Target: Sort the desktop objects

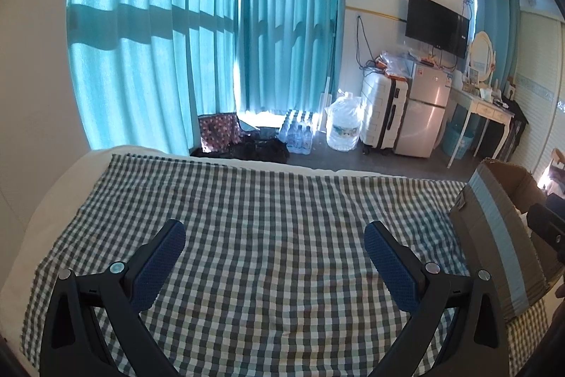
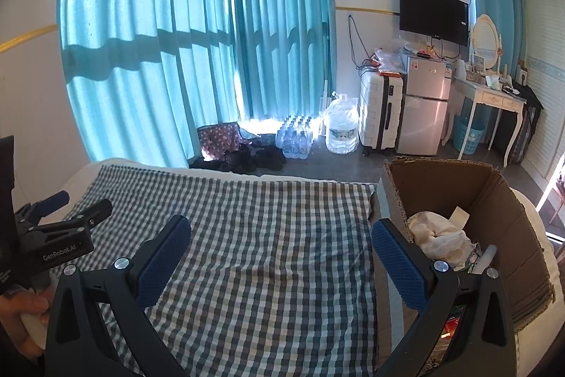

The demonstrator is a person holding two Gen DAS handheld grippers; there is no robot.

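Both tools hanging over the checkered cloth, nothing picked up

The left tool (image 1: 273,244) and right tool (image 2: 280,239) both have their jaws spread wide and empty above the checkered cloth (image 1: 254,200). The cardboard box (image 2: 494,193) sits at the cloth's right edge, just beside the right tool, with a crumpled white cloth (image 2: 441,234) and a few other bits inside.
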